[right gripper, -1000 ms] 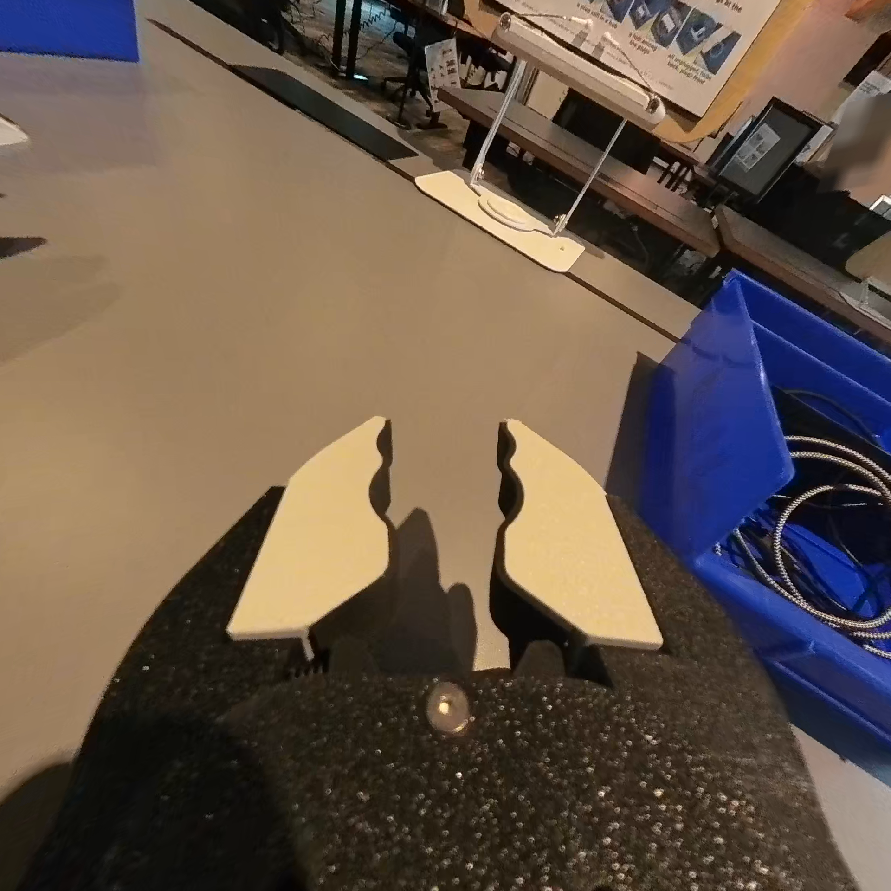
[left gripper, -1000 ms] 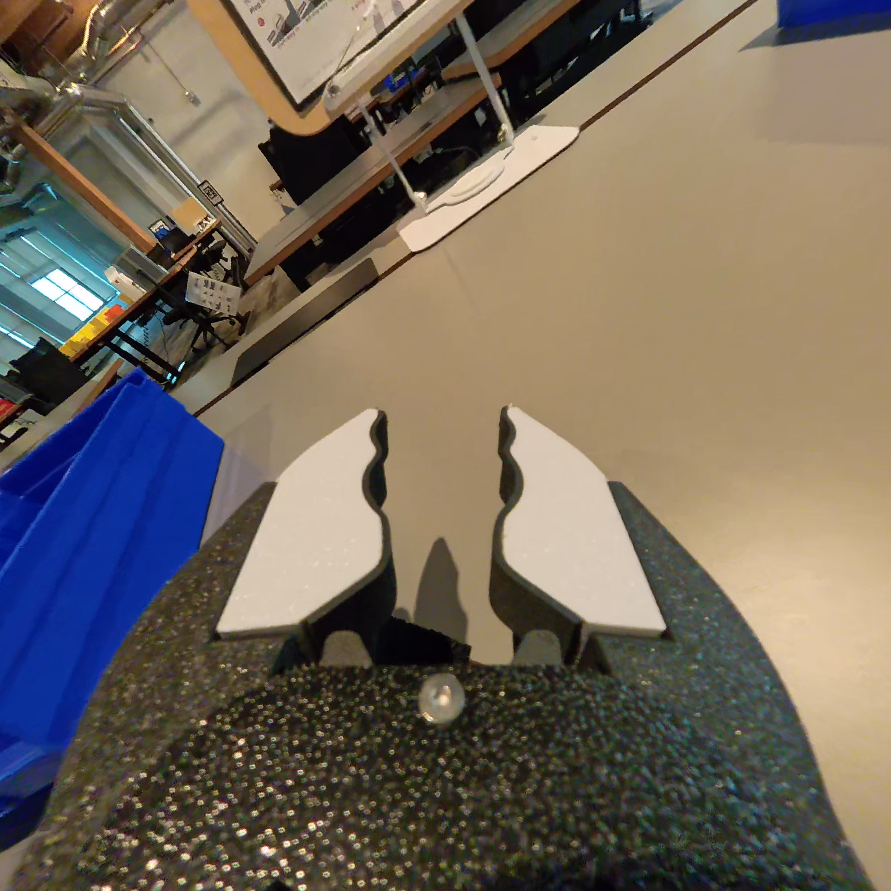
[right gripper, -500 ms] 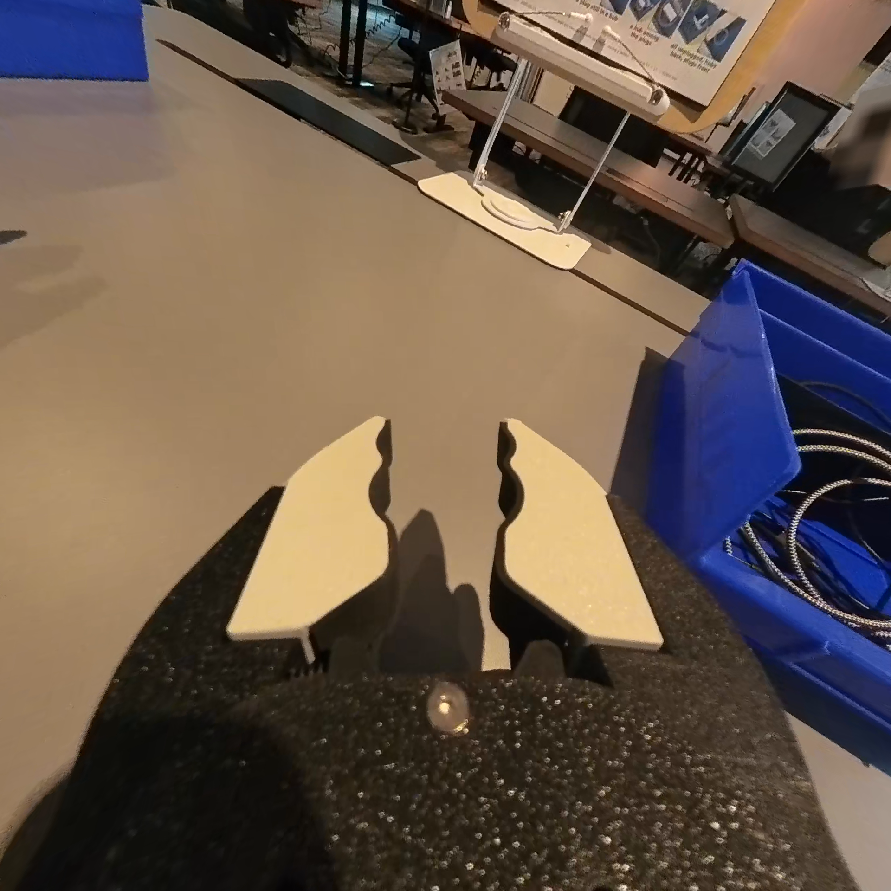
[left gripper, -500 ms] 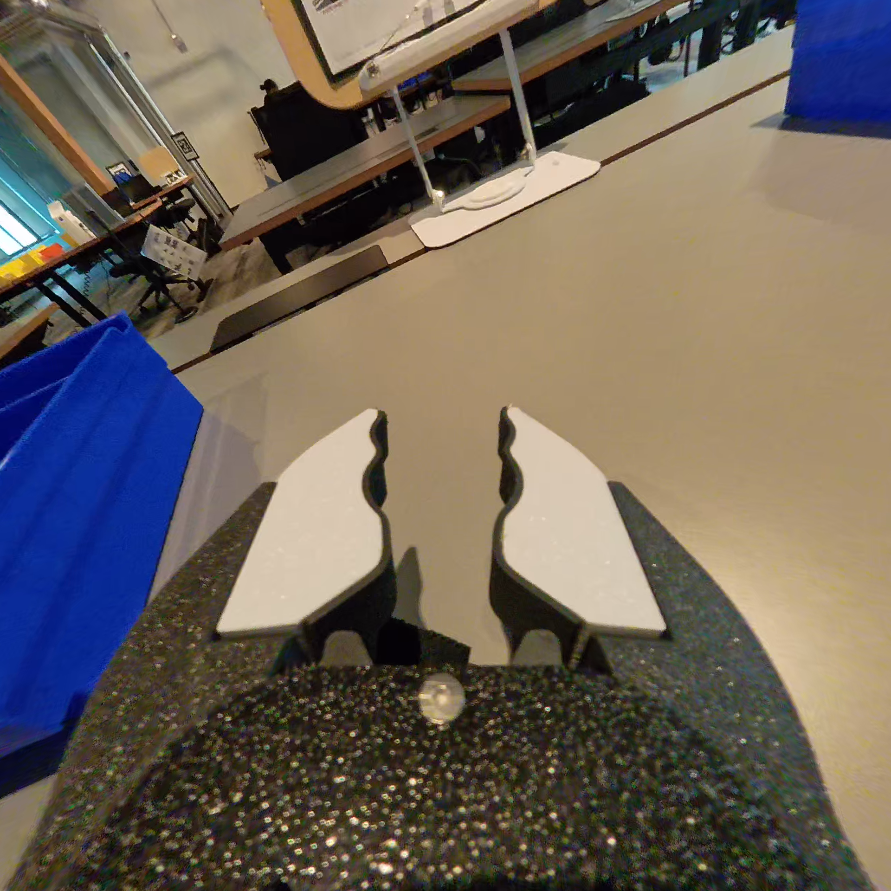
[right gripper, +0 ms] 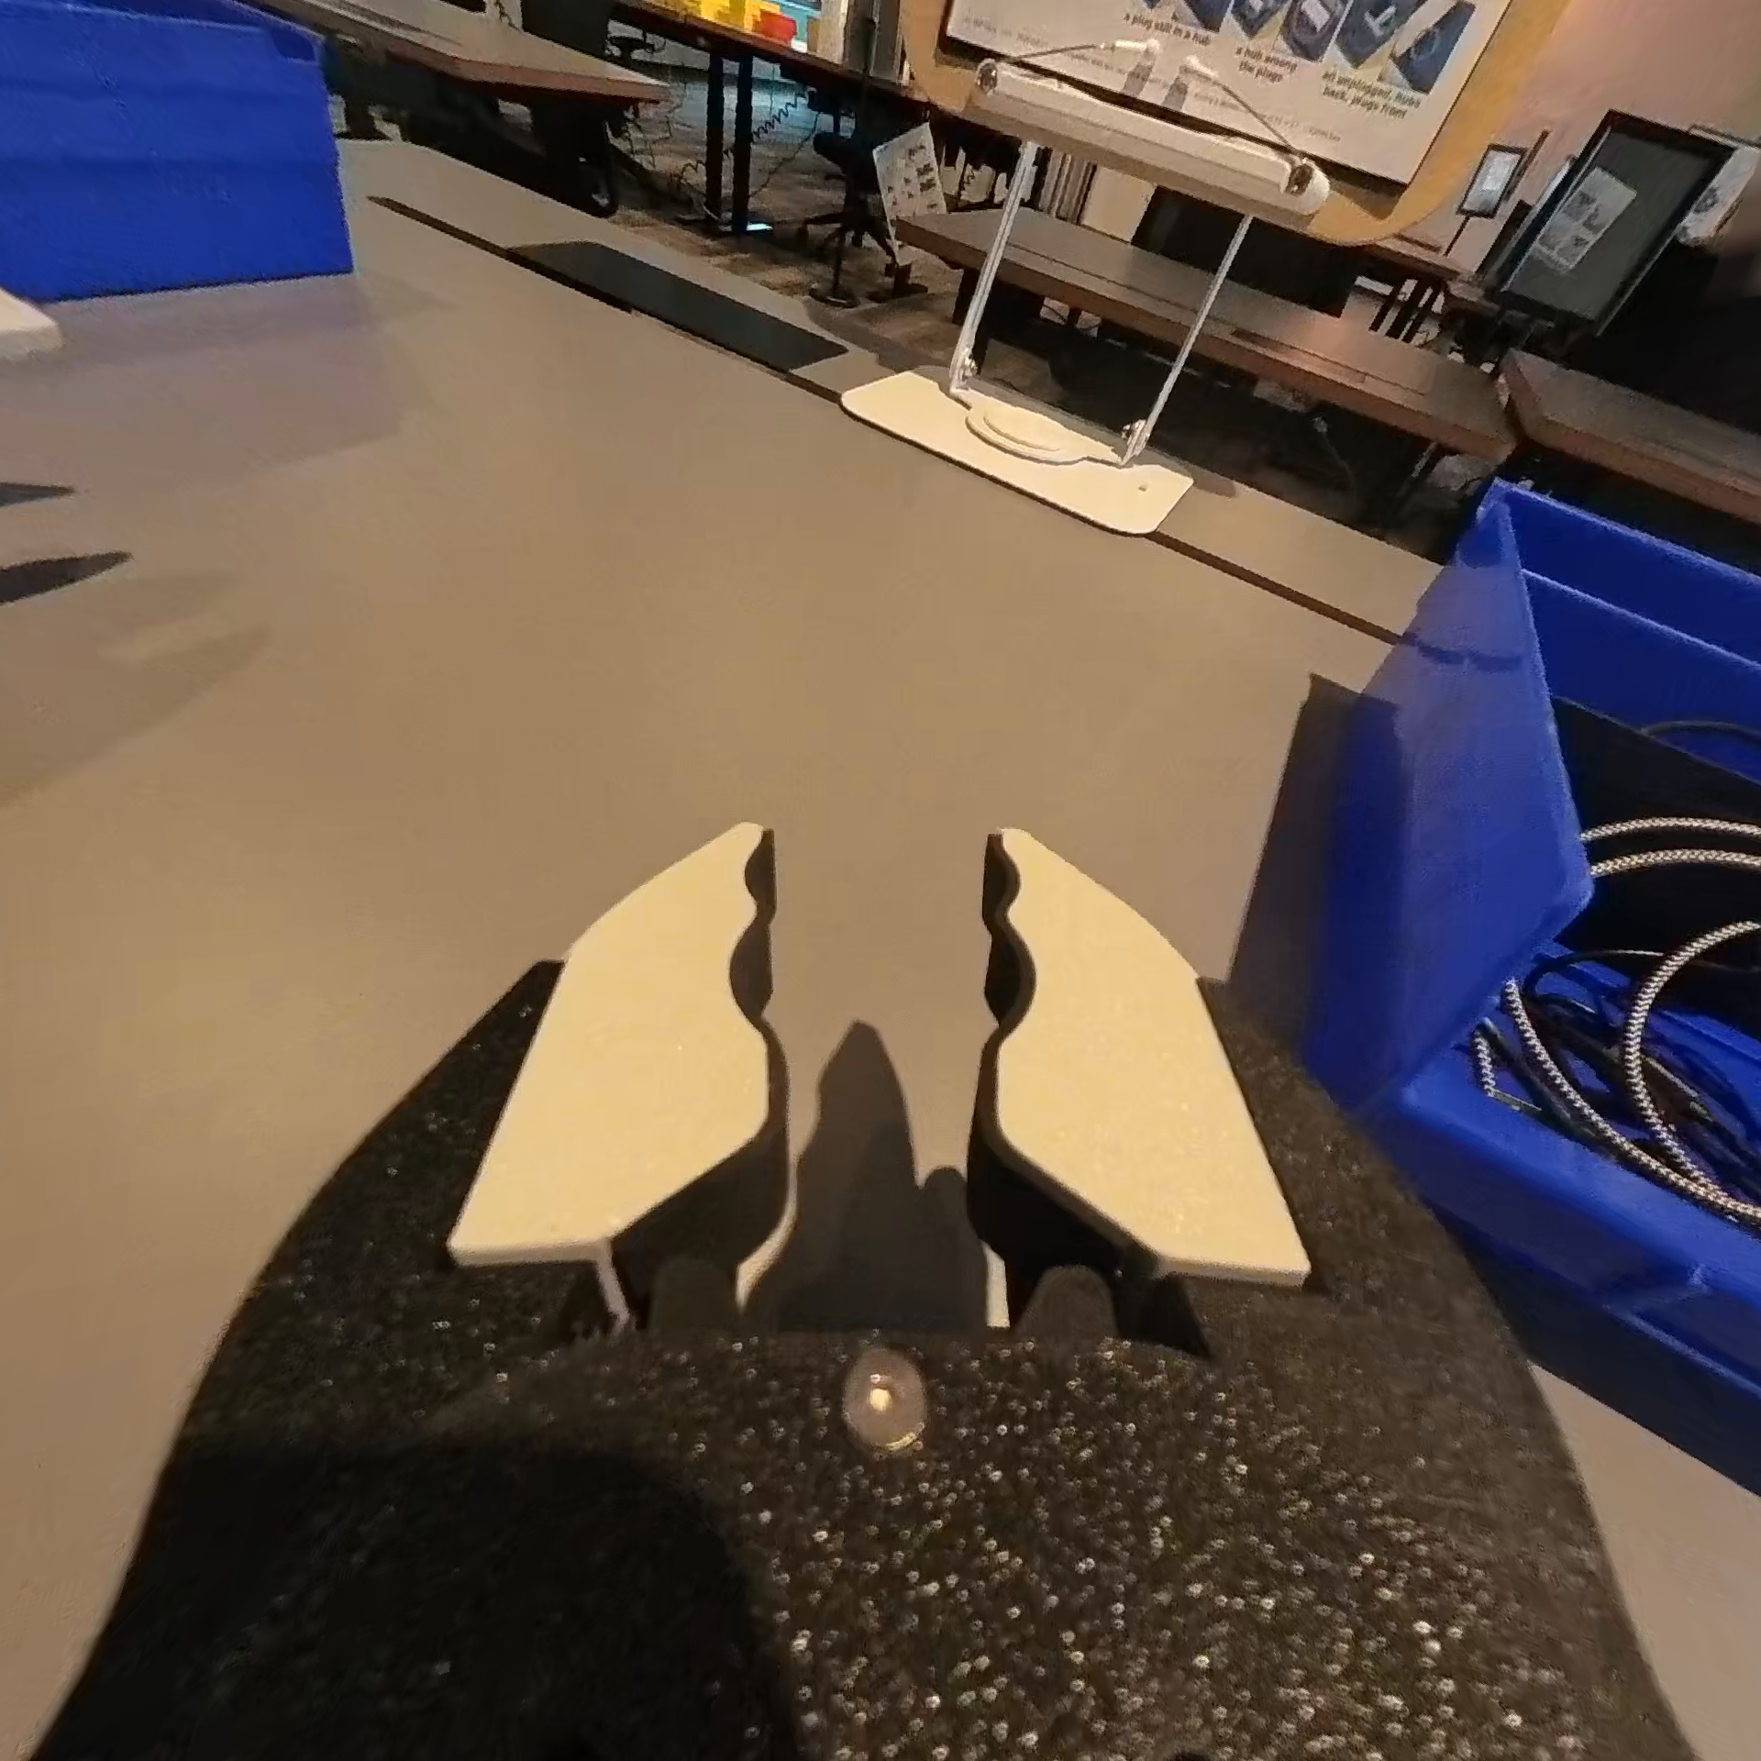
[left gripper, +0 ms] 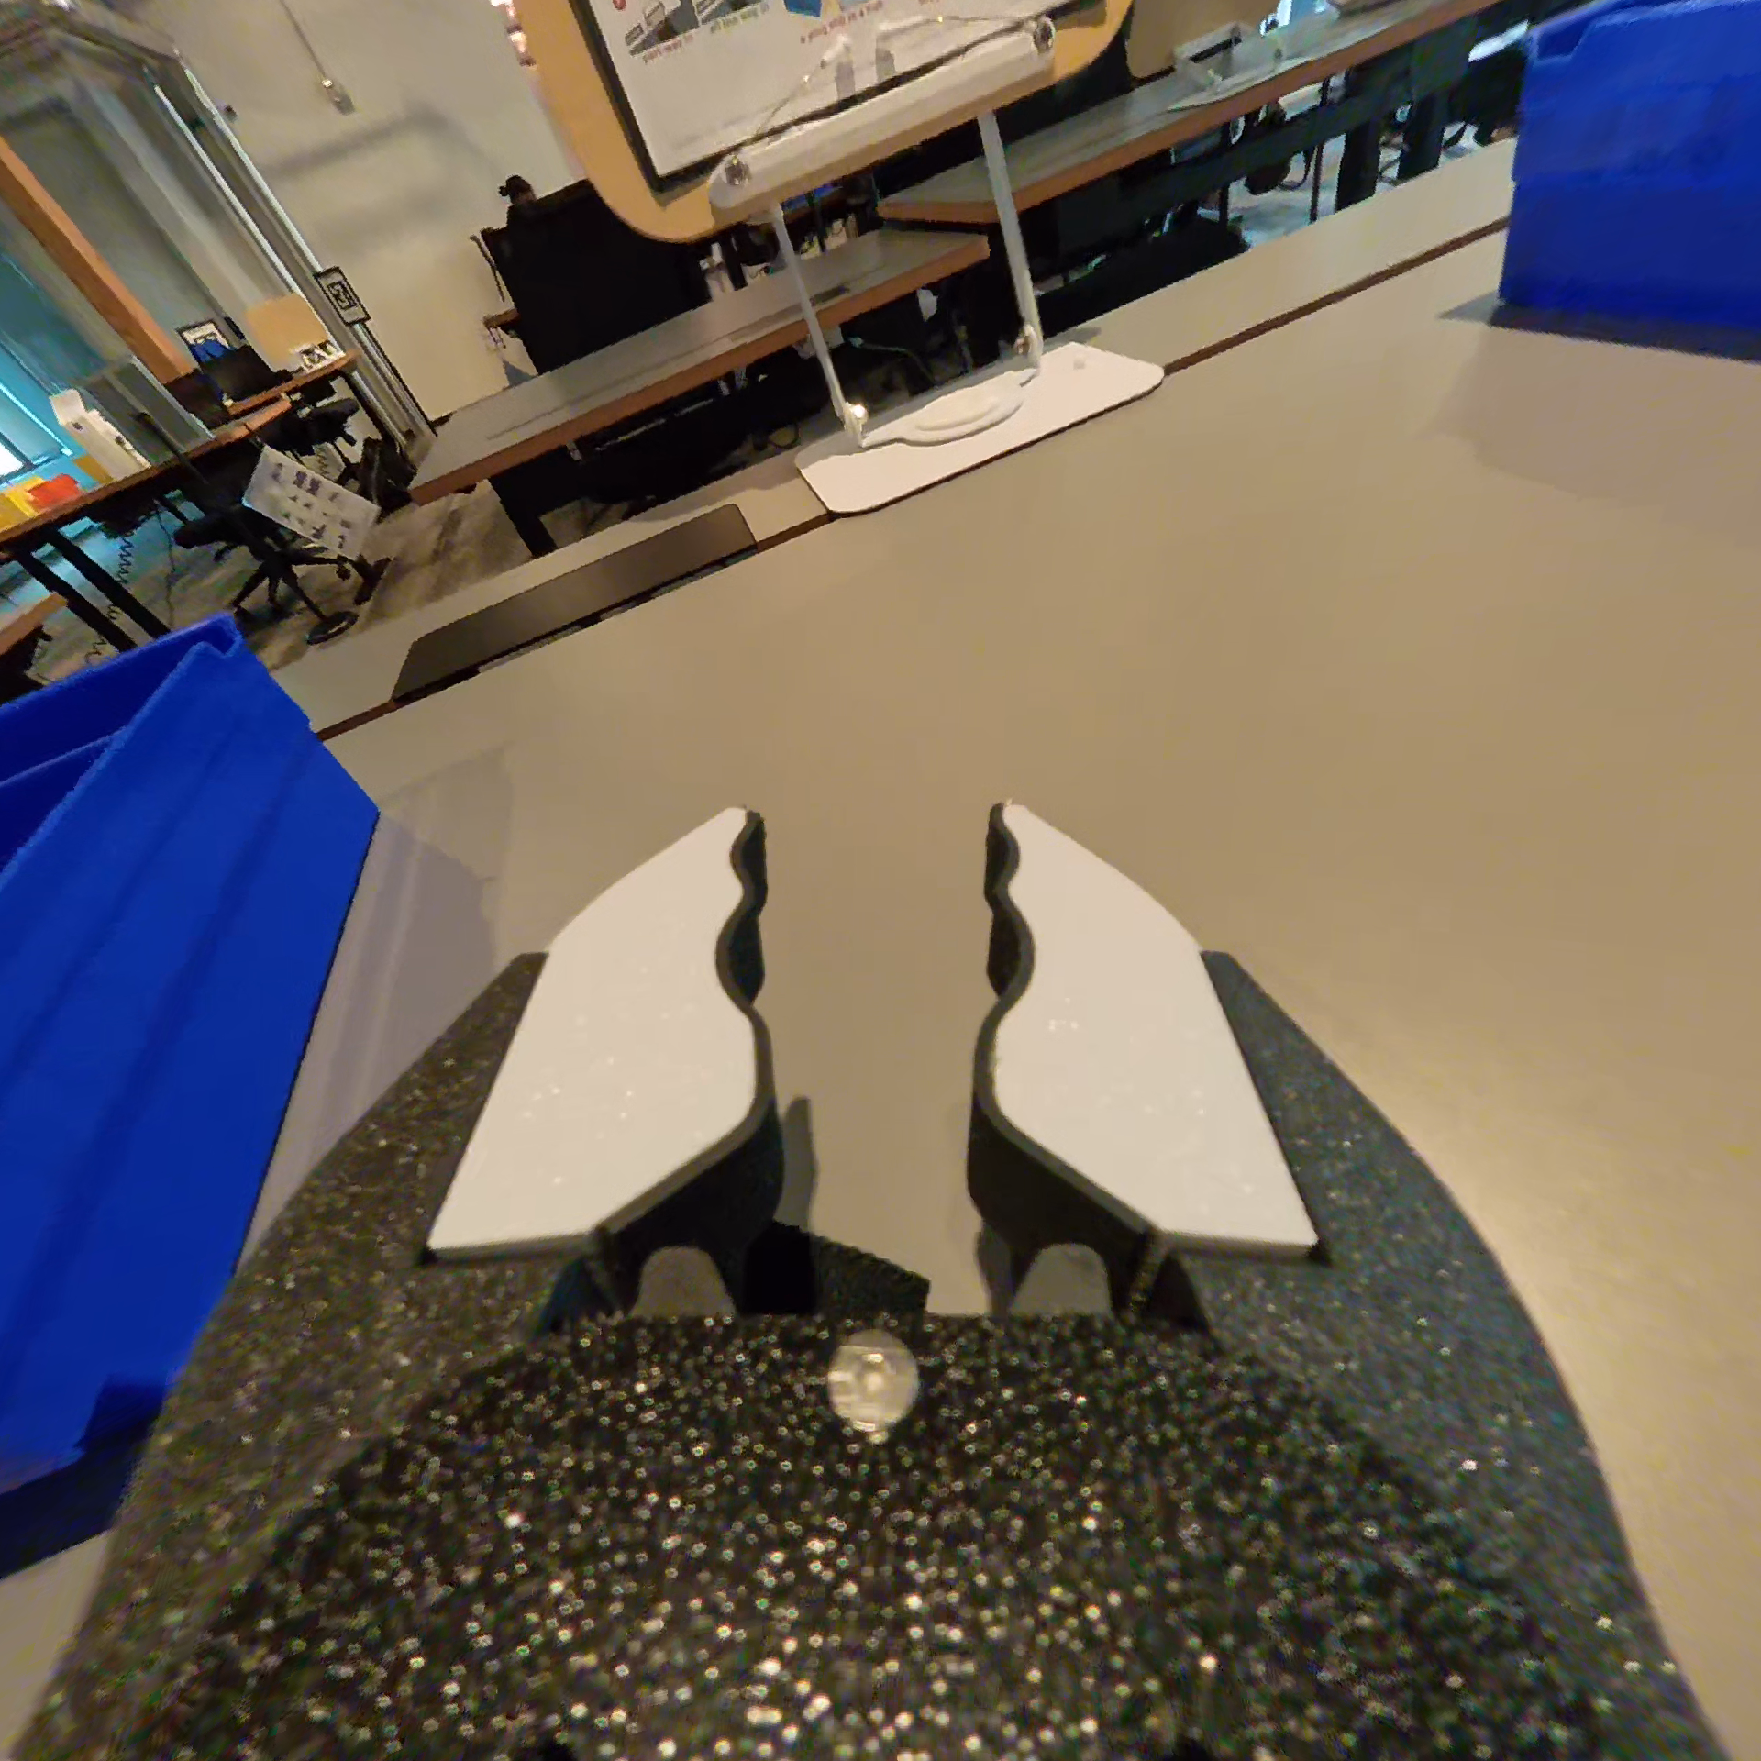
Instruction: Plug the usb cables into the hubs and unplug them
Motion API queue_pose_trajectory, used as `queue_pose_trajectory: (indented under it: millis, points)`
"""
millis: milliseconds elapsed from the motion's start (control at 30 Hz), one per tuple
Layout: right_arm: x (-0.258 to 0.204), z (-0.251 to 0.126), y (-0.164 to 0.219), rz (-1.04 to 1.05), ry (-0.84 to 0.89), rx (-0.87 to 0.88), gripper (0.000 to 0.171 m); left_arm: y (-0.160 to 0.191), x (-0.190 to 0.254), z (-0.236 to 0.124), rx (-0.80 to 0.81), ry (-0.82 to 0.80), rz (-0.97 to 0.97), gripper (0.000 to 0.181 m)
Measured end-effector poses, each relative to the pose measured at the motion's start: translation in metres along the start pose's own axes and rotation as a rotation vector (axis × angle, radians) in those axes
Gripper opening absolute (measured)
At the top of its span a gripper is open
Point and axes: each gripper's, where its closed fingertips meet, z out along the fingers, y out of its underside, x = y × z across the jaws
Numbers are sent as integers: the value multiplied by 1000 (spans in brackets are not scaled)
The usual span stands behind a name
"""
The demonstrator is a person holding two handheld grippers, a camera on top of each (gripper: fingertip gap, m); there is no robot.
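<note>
Broadly, the grey table (left gripper: 1239,762) fills both views, bare ahead of either claw. In the left wrist view a blue bin (left gripper: 143,1001) stands at nine o'clock, just beside the left gripper (left gripper: 875,829), its wall hiding whatever lies inside; a second blue bin (left gripper: 1639,172) sits well apart at two o'clock. In the right wrist view another blue bin (right gripper: 1410,858) stands at three o'clock, just beside the right gripper (right gripper: 877,848), and holds the braided usb cables (right gripper: 1639,1048) in loose coils; a further blue bin (right gripper: 162,152) sits far off at ten o'clock. A white stand (left gripper: 981,419) with a flat base rests at the table's far edge at twelve o'clock, carrying a board above it; the same stand (right gripper: 1029,448) shows at one o'clock for the right. A black strip (left gripper: 572,600) lies along that edge at eleven o'clock. Both claws hover over the bare top, jaws parted by a moderate gap, gripping nothing. No hub can be made out.
</note>
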Motion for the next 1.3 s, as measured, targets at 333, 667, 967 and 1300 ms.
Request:
queue_pose_trajectory:
  millis: [333, 667, 967, 1300]
  points:
    - [-8, 3, 3, -85, 6, -28, 42, -55, -164, -88, 173, -325, -214, 39]
    - [-7, 2, 2, -21, -42, -20, 42, 31, -320, -22, -481, -317, -333, 50]
    - [-11, 0, 2, 17, -109, -12, 41, 138, -345, 31, -920, -322, -191, 49]
    - [-7, 0, 2, 145, -186, -8, 41, 170, -358, 50, -962, -344, -327, 26]
